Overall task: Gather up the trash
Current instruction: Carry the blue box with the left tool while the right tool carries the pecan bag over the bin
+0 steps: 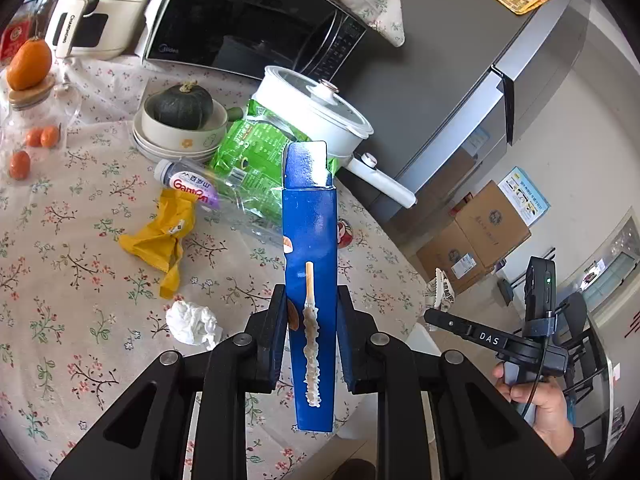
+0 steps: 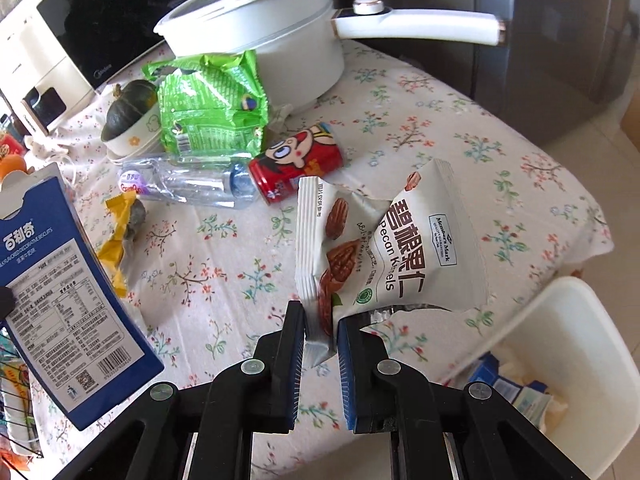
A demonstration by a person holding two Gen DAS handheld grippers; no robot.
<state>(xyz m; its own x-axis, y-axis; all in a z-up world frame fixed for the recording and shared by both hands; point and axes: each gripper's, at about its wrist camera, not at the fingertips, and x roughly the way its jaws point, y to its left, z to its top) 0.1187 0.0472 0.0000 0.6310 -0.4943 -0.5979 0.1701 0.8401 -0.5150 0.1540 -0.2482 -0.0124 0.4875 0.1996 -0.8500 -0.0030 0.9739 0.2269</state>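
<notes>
My left gripper is shut on a flat blue biscuit box, held upright above the floral table; the same box shows at the left of the right wrist view. My right gripper is shut on a corner of a white pecan kernels bag, lifted off the tablecloth. On the table lie a yellow wrapper, a crumpled white tissue, a clear plastic bottle, a red can and a green snack bag.
A white bin with trash inside stands off the table's right edge. A white pot, a bowl holding a dark squash, a microwave and a grey fridge crowd the back. A hand holds the right gripper.
</notes>
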